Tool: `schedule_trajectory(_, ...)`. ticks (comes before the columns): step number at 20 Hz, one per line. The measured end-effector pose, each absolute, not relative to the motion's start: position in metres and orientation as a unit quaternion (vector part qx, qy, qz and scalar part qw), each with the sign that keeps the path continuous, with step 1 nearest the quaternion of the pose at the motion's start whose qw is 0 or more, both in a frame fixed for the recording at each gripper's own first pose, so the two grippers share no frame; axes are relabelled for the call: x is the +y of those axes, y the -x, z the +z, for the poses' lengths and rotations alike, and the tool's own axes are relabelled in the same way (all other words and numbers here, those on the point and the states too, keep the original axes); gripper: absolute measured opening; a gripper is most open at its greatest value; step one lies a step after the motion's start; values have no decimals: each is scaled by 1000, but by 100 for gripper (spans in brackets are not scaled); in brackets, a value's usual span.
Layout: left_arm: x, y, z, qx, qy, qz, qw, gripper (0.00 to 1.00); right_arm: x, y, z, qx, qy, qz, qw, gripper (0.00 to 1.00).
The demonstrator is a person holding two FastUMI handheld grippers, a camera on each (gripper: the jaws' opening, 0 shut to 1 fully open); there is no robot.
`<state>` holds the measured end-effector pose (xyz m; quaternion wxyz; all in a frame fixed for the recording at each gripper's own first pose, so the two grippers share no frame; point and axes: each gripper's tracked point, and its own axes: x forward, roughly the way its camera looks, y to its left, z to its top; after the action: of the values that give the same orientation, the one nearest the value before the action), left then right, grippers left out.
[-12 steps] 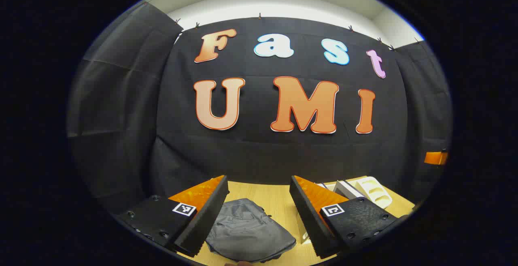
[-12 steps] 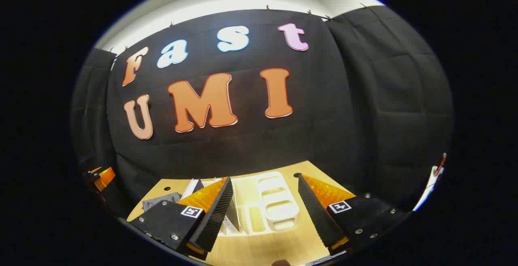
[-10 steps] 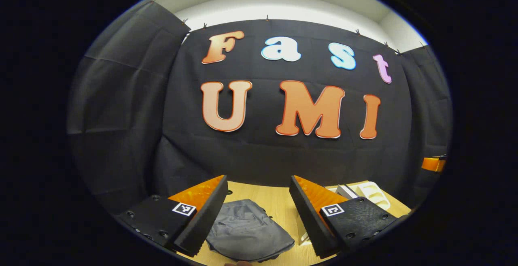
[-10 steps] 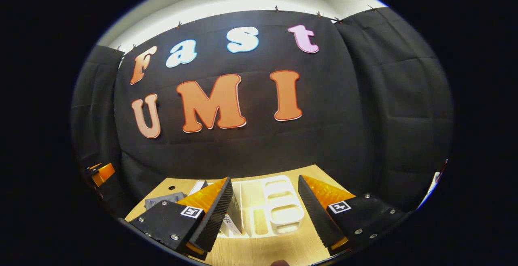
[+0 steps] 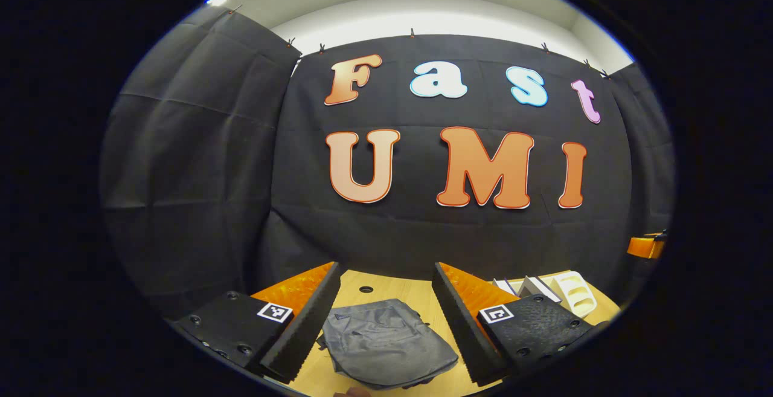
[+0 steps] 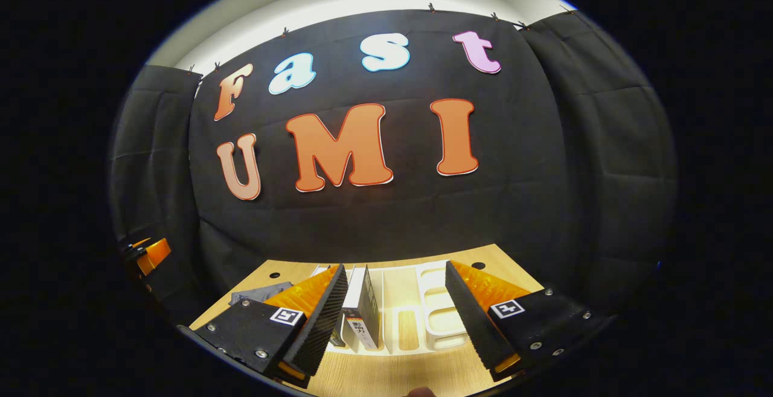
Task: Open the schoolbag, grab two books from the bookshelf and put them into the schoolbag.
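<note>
Your left gripper (image 5: 386,318) hangs above the wooden table (image 5: 386,288), its fingers spread wide with nothing between them. Beyond the gap a grey schoolbag (image 5: 386,342) lies flat on the tabletop. To the right stands a white bookshelf (image 5: 574,291) with books (image 5: 534,287) leaning in it.

The soft grey cloth schoolbag (image 5: 386,344) is lying flat on the light wooden table (image 5: 395,290). To its right, the white plastic bookshelf (image 6: 416,318) is sitting, with thin upright books (image 6: 361,315) standing in its left side.
</note>
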<state>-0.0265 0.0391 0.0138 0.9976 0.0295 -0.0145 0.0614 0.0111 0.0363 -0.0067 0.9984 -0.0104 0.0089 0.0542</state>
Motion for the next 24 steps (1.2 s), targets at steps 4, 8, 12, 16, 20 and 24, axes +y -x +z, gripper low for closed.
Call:
schedule_trajectory(4,61,19,20,-25,-36,41,998,96,53,3,-8,-5,4,34,999,97)
schedule_trajectory(8,71,9,23,-30,-41,28,998,96,69,7,-7,-8,22,34,999,100)
schedule_trajectory(12,65,-5,6,-15,-70,14,997,96,64,8,-16,-3,23,12,1000,100)
schedule_trajectory(16,57,-16,-17,-7,-147,-11,989,97,61,10,-29,9,30,-2,1000,97)
schedule_trajectory(20,41,-14,-75,27,-232,-37,972,97,62,10,-41,28,52,-4,998,97)
schedule_trajectory(24,36,-6,-130,66,-269,-62,959,97,60,12,-52,44,49,-9,998,97)
